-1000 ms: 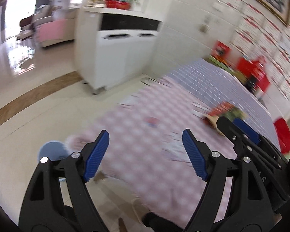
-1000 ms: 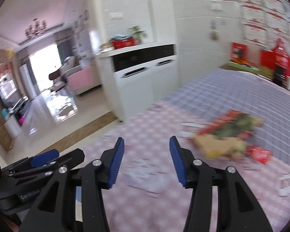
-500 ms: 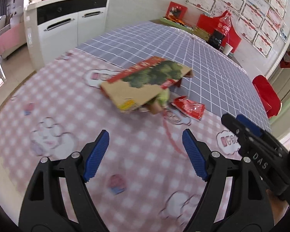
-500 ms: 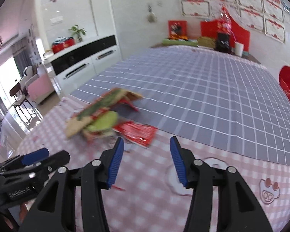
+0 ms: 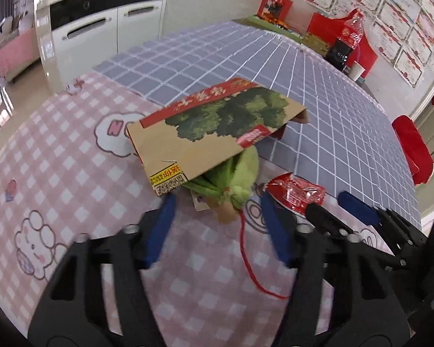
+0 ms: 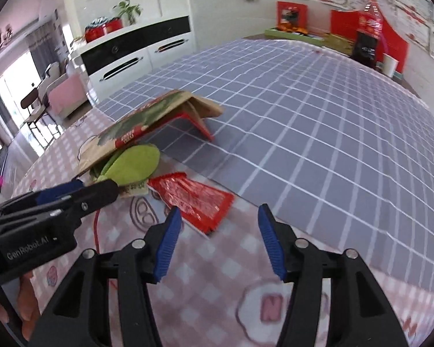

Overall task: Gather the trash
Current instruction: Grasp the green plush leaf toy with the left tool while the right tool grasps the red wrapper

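Note:
A flattened cardboard box (image 5: 214,133) printed with green vegetables lies on the table, propped over a green cloth bag (image 5: 240,173) with a paper tag and a red string (image 5: 246,257). A red foil wrapper (image 5: 295,192) lies to its right. My left gripper (image 5: 217,225) is open and empty, just short of the green bag. My right gripper (image 6: 217,237) is open and empty, just before the red wrapper (image 6: 196,199). The box (image 6: 159,115), the green bag (image 6: 133,163) and the left gripper (image 6: 63,196) also show in the right wrist view.
The table has a pink checked cloth (image 5: 58,173) and a grey grid cloth (image 5: 303,86). A cola bottle (image 5: 347,43), a paper cup (image 5: 357,70) and red boxes stand at the far edge. A white cabinet (image 5: 101,29) is beyond; a red chair (image 5: 413,150) is right.
Both grippers have moved closer to the trash pile and lower over the table. The left now sits before the green bag, the right before the red wrapper. Both stay open.

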Tool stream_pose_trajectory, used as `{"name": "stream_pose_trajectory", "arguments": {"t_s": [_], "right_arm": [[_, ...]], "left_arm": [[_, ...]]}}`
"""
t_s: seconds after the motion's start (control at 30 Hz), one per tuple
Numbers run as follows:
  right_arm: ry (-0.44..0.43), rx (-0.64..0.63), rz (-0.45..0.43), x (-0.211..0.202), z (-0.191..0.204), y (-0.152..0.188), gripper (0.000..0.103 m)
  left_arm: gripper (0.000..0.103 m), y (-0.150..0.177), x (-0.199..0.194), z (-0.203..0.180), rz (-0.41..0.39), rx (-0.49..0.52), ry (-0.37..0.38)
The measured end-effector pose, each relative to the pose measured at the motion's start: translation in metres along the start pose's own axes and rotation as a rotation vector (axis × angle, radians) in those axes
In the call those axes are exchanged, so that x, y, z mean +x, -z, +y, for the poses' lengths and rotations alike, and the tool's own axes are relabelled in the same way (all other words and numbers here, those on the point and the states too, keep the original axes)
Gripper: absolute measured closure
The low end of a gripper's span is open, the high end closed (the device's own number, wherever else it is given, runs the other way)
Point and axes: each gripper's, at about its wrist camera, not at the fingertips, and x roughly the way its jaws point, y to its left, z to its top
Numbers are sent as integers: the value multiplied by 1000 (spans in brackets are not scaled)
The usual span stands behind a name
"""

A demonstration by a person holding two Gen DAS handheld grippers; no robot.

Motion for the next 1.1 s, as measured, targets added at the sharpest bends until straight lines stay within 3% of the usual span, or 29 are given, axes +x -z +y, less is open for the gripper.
{"name": "stream_pose_trajectory", "arguments": {"t_s": [0.17,0.2,0.3,0.47,0.53,0.67,0.83,1.1], "right_arm": [[-20,-15,18,19,6,-11,46],[-18,-18,15,20,7,-12,45],[-20,-36,16,25,9,-19,43],[-45,-53,23,28,11,-22,44],[-35,-75,21,27,14,-21,62],[-15,-101,18,22,24,-16,73],[-25,-76,-20,4,26,-11,96],[-46,-60,-72,-36,46,8,98]], "left_arm": [[61,3,7,5,9,2,-2],[70,3,8,4,4,9,0],[83,3,7,5,-2,11,9],[88,9,0,11,-11,18,25],[88,11,-3,14,-12,18,27],[88,17,-11,17,-14,15,37],[88,23,-24,17,-16,13,58],[88,39,-57,22,-47,10,75]]}}
